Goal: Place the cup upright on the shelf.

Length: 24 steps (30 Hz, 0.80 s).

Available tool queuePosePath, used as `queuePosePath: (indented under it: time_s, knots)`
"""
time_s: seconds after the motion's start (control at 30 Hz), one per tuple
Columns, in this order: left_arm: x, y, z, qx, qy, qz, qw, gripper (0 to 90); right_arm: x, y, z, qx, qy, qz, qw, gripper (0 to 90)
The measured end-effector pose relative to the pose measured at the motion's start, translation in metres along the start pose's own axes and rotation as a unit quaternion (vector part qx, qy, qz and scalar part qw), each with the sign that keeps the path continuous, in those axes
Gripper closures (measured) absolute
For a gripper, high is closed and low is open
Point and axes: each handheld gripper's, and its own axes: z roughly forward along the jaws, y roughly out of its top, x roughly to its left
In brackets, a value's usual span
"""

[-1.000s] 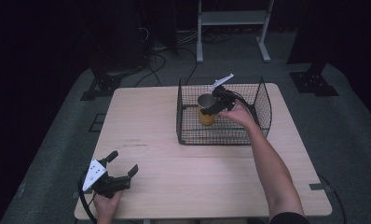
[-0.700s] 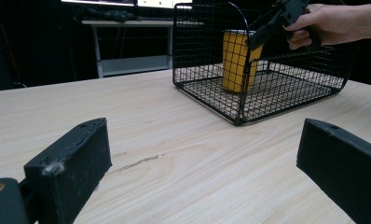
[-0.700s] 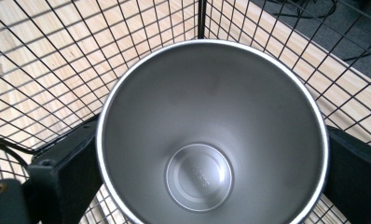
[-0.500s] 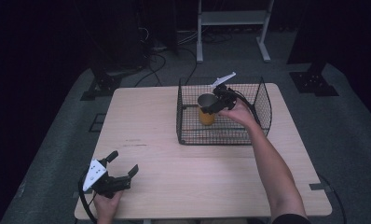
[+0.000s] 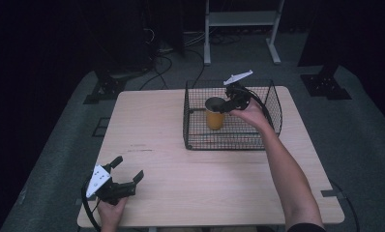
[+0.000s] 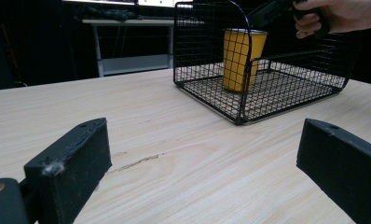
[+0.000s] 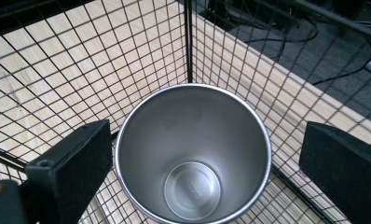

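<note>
A yellow cup with a steel inside stands upright in the black wire basket at the back right of the wooden table. My right gripper hovers over the cup's mouth. In the right gripper view I look straight down into the cup, and my right gripper is open with a jaw on either side of the rim. My left gripper rests open at the table's front left with nothing between its jaws. From the left gripper view the cup and basket stand far across the table.
The basket's wire walls rise close around the cup. Behind the table a white metal stand and cables lie on the dark floor. A dark stand base sits at the right rear.
</note>
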Motion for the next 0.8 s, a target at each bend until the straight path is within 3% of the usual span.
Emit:
queuePosePath:
  time_s: [0.2, 0.53, 0.8]
  knots:
    - [-0.001, 0.0, 0.0, 0.003, 0.0, 0.004, 1.0, 2.2, -0.001, 0.003, -0.015, -0.019, 0.003, 0.006, 0.9998, 2.1]
    - [0.0, 0.0, 0.0, 0.0, -0.001, 0.002, 1.0, 2.2, 0.008, 0.005, -0.038, -0.043, 0.016, 0.008, 0.9989, 2.2]
    - [-0.001, 0.0, 0.0, 0.001, -0.002, 0.003, 1.0, 2.2, 0.013, 0.002, -0.043, -0.038, 0.021, 0.009, 0.999, 2.3]
